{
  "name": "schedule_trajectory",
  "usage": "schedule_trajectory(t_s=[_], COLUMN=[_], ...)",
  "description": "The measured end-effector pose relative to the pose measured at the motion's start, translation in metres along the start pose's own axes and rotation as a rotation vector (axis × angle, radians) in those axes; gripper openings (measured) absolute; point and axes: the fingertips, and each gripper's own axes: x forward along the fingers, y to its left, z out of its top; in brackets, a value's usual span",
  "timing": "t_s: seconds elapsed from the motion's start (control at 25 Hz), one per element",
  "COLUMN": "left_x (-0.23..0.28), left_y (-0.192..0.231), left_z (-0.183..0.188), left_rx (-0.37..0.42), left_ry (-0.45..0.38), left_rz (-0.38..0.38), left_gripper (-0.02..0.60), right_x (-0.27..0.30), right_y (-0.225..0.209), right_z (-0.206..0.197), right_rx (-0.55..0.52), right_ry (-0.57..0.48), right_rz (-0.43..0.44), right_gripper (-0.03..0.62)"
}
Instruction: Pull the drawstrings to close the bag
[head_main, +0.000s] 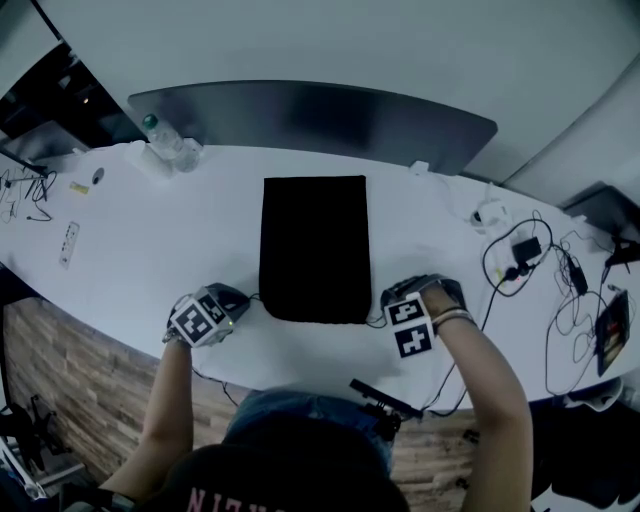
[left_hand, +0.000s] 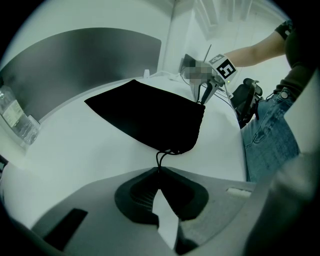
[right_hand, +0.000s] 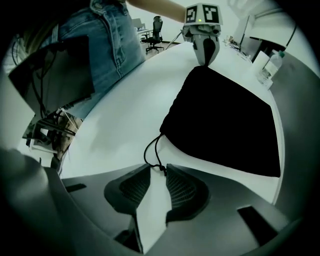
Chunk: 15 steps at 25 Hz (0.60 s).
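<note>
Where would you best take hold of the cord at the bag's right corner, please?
Pinch the cord at its knotted end, coming in from the right: the loop sticks out sideways from the bag's corner, flat on the table.

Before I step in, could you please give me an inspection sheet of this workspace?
Surface: white table.
Job's things: black drawstring bag flat mid-table, mouth toward the person, not gathered.
Clutter: water bottle far left; flat white item left; small white device right.
Grippers: left gripper fingers shut on the left drawstring; right gripper fingers apart, the right drawstring knot between them, not pinched.
Cables: black cables with an adapter at right; thin cables far left.
Surroundings: grey curved panel behind the table; office chair beyond.
</note>
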Motion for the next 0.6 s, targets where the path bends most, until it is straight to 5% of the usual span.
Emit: schedule_trajectory(t_s=[0.08, 0.28, 0.4, 0.6], left_x=[0.001, -0.004, -0.018, -0.044], left_y=[-0.001, -0.002, -0.002, 0.000], left_z=[0.000, 0.002, 0.017, 0.039], left_rx=[0.000, -0.005, -0.054, -0.101], left_ry=[-0.003, -0.032, -0.133, -0.264], left_rz=[0.008, 0.048, 0.051, 0.088], left_gripper=[0.008, 0.008, 0.006, 0.006], right_x=[0.002, -0.011, -0.033, -0.067], right_y=[0.004, 0.004, -0.001, -0.015], right_z=[-0.002, -0.002, 0.010, 0.021], right_rx=[0.085, 0.431, 0.653, 0.866], right_ry=[-0.012, -0.172, -0.330, -0.483], right_rz=[0.024, -0.039, -0.068, -0.217], right_gripper=[0.005, 0.002, 0.002, 0.002])
